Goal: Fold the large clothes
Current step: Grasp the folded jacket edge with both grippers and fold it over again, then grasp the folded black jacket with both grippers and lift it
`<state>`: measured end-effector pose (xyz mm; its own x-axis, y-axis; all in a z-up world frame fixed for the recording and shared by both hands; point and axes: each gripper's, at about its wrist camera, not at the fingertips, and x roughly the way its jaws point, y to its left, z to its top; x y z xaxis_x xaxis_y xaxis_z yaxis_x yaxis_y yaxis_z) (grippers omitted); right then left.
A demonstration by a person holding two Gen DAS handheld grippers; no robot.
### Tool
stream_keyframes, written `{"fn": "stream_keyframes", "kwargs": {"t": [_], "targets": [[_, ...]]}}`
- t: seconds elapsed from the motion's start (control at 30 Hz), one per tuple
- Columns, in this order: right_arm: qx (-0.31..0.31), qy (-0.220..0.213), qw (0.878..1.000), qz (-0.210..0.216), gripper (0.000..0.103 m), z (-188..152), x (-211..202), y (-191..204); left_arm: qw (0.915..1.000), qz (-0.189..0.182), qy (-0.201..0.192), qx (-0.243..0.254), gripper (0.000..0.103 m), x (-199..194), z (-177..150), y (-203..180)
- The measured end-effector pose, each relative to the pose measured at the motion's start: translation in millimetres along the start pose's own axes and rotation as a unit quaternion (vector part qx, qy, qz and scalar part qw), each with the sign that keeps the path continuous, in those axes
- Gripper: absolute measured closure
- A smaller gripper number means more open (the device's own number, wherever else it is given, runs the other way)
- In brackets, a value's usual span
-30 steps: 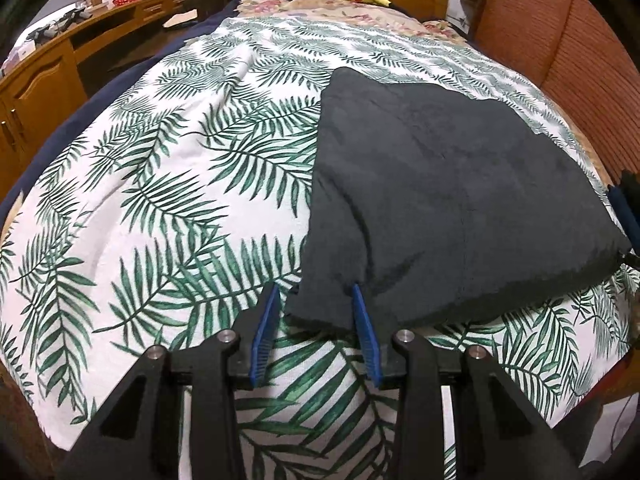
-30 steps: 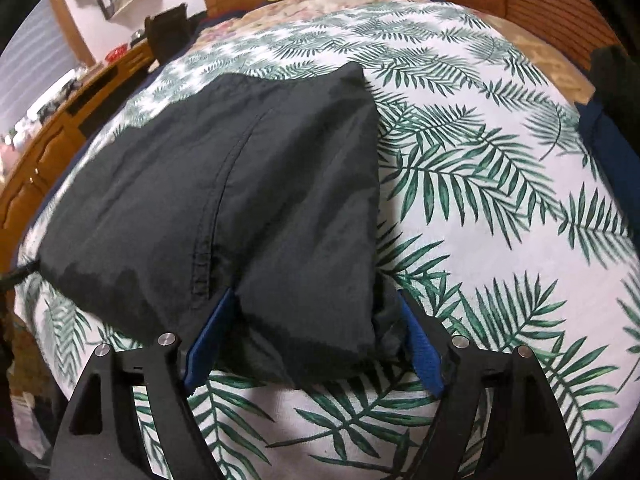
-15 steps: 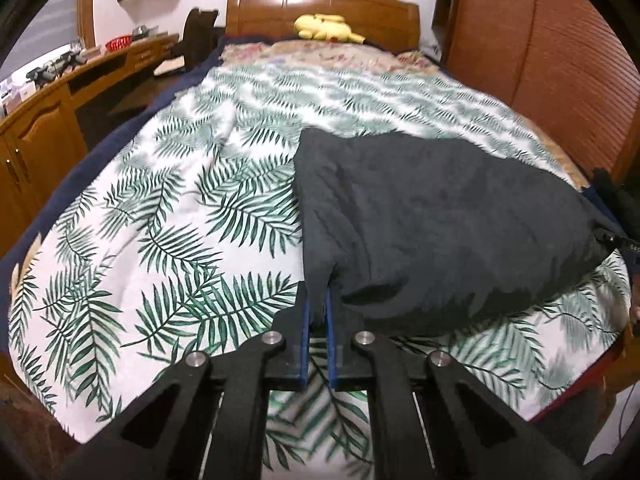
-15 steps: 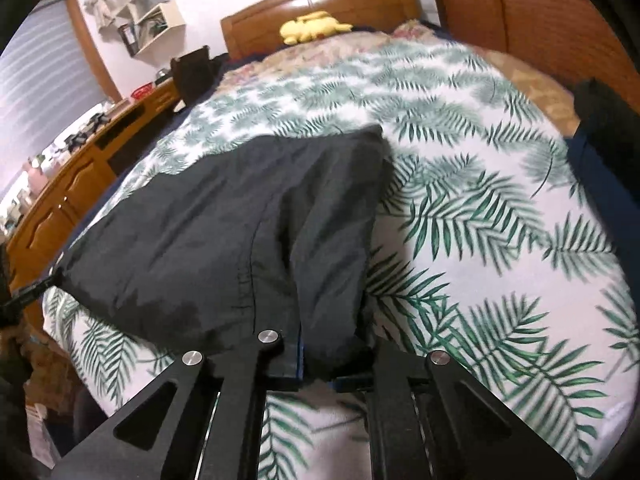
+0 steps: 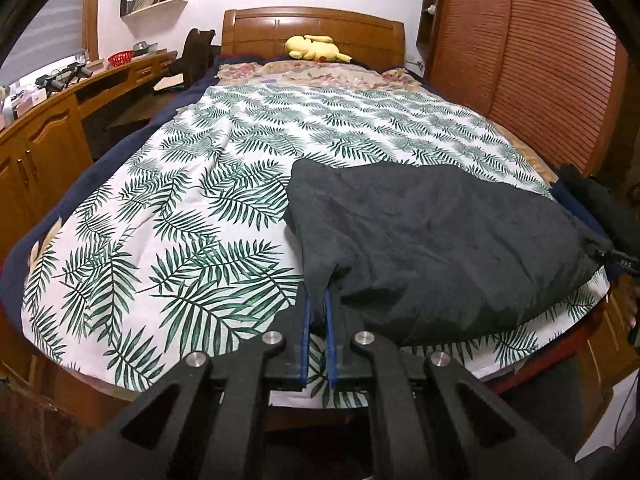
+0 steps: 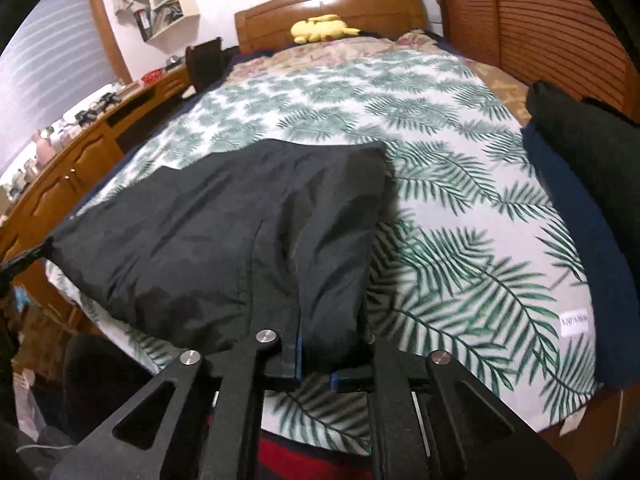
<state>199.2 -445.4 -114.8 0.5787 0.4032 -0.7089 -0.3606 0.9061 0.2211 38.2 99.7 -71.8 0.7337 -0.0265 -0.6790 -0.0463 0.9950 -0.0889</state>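
On the palm-leaf bedspread (image 5: 192,208), near the foot of the bed, lies the black garment (image 5: 440,240), long axis across the bed. Left gripper (image 5: 316,320) is clenched on its left near corner, right gripper (image 6: 316,364) on the right one; fabric lies ahead of both. Versus a second ago: jaws were apart, hem flat; now pinched and lifted.

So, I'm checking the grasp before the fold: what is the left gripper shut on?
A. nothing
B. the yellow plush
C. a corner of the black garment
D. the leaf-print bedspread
C: the left gripper pinches the near corner of the black garment.
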Motion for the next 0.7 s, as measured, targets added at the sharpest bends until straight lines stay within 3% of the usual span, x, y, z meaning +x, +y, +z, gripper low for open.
{"fn": "stream_keyframes", "kwargs": {"t": [0.1, 0.23, 0.43, 0.57, 0.7], "targets": [[0.003, -0.006, 0.999, -0.038, 0.080, -6, -1, -3, 0.9999, 0.011, -0.001, -0.001, 0.098, 4, -2, -3], [0.011, -0.041, 0.996, -0.075, 0.047, -7, -14, -4, 0.9997, 0.023, 0.000, 0.011, 0.098, 4, -5, -15], [-0.008, -0.077, 0.995, -0.060, 0.039, 5, -31, 12, 0.9996, 0.023, -0.008, 0.015, 0.098, 1, 4, -24], [-0.036, -0.090, 0.992, -0.078, 0.038, 9, -25, 36, 0.9995, 0.019, -0.016, 0.019, 0.098, -3, 11, -34], [-0.063, -0.083, 0.994, -0.035, 0.038, 11, -8, 62, 0.9992, 0.015, -0.027, 0.026, 0.098, -8, 19, -45]]}}
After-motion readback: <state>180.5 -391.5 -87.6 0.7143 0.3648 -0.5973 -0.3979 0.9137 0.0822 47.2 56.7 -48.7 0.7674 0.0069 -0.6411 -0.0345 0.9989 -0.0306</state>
